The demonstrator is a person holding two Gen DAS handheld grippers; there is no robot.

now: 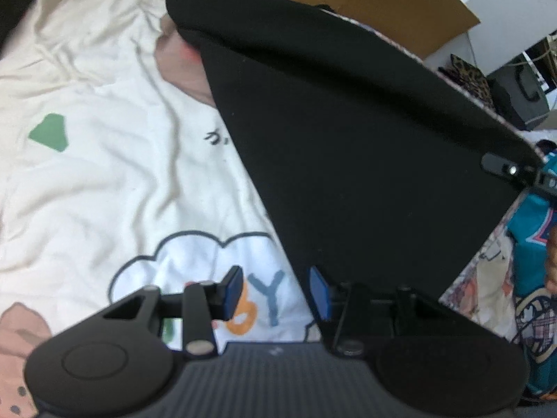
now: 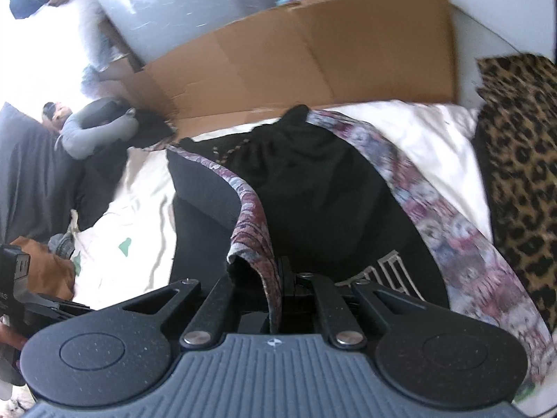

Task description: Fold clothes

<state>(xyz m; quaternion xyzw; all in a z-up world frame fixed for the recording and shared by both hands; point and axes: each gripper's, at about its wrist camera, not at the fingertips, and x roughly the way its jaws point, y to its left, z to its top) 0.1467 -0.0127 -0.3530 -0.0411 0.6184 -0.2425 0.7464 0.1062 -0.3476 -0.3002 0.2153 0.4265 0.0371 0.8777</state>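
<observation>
A black garment [image 1: 348,146] with a floral trim [image 2: 435,216] hangs lifted over a cream printed bedsheet [image 1: 87,181]. My right gripper [image 2: 278,275] is shut on a folded piece of the trimmed edge, which drapes over its fingers. In the left wrist view that gripper [image 1: 511,170] pinches the garment's far right corner. My left gripper [image 1: 275,291] stands open low over the sheet, blue pads apart. The garment's lower edge runs just beside its right pad [image 1: 318,292], with only the sheet showing in the gap.
A flattened cardboard box [image 2: 296,62] stands behind the bed. A leopard-print cloth [image 2: 522,181] lies at the right. Grey and dark clothes [image 2: 87,132] are piled at the left. A teal printed fabric [image 1: 532,244] lies at the bed's right side.
</observation>
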